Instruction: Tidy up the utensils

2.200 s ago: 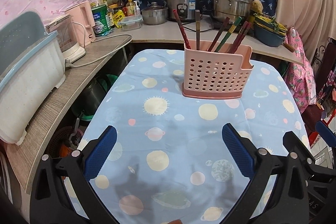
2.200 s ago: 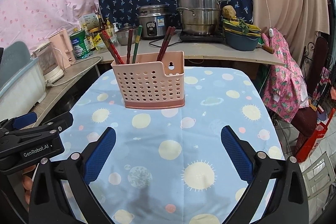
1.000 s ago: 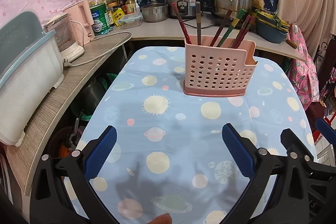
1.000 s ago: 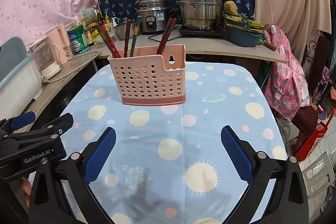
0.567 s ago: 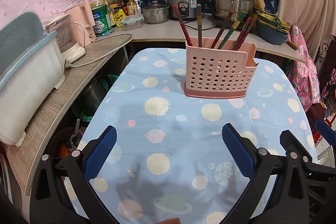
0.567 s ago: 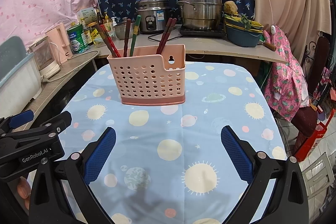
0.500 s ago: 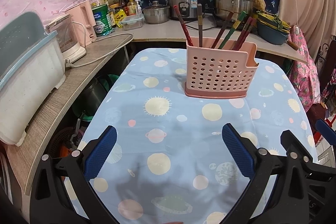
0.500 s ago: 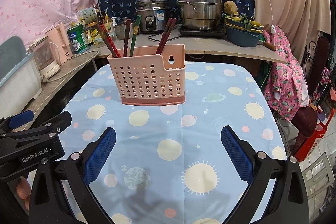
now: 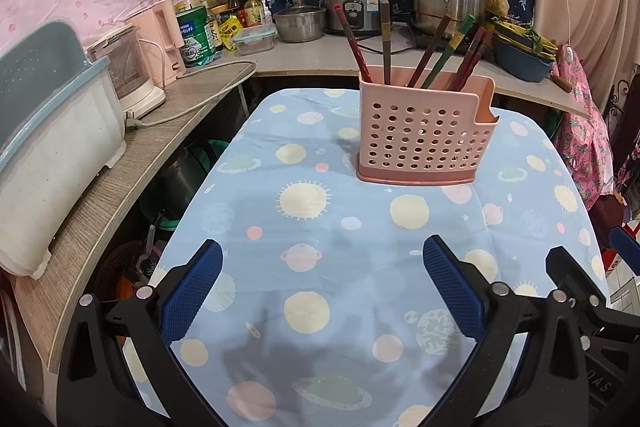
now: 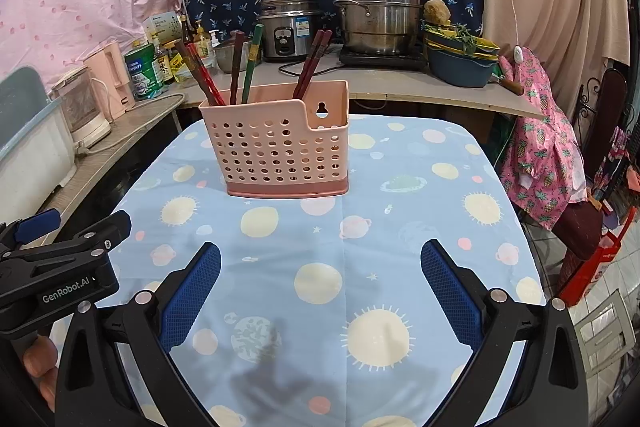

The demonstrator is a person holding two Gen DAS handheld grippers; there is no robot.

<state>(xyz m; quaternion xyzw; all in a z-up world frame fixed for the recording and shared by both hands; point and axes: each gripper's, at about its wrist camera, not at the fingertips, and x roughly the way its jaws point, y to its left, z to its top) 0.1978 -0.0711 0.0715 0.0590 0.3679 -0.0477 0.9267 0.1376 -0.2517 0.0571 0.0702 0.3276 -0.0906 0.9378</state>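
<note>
Planet-print blue tablecloth [image 9: 320,211] fills my view, and on it the pink perforated holder [image 10: 280,151] stands upright with chopsticks [image 10: 248,67] leaning inside, while I hold my left gripper [image 9: 320,291] and right gripper [image 10: 320,291] over the cloth, jaws wide apart, gripping nothing.

Left gripper [image 9: 320,291] spread wide, empty, above surface [image 9: 304,259]; pink holder [image 9: 424,137] with chopsticks [image 9: 430,53] beyond.
</note>
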